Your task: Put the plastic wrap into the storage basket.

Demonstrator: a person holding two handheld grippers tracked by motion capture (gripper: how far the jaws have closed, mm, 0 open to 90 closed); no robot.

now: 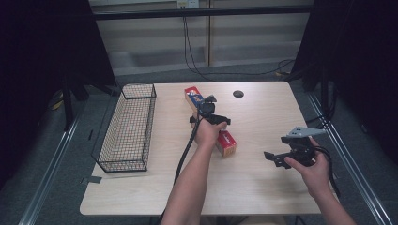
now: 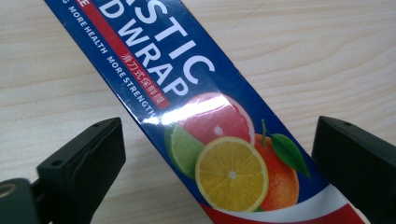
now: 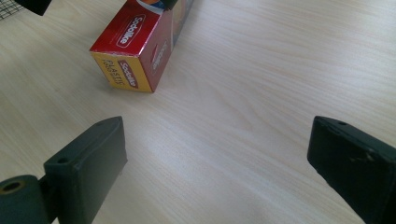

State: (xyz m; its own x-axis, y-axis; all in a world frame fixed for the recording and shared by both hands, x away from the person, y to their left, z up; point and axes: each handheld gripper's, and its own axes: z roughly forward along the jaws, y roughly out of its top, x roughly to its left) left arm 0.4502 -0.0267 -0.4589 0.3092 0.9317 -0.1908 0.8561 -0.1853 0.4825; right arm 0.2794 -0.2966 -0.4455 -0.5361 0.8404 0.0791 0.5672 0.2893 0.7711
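Observation:
A long plastic wrap box (image 1: pixel 225 142) lies flat on the wooden table (image 1: pixel 263 187), red and blue with fruit pictures on its top (image 2: pixel 196 107). My left gripper (image 1: pixel 208 108) hovers over the box's middle, open, one jaw on each side of the box with gaps to both. In the left gripper view the gripper's centre (image 2: pixel 215 163) sits over the printed citrus slices. My right gripper (image 1: pixel 272 158) is held low at the table's right, open, nothing between its jaws. The box's red and yellow end (image 3: pixel 133 53) faces it from a short way off.
A black wire basket (image 1: pixel 129 126) stands along the table's left side. A small dark round hole cover (image 1: pixel 238 93) sits near the far edge. Bare tabletop stretches between the box and the right gripper. Cables hang behind the table.

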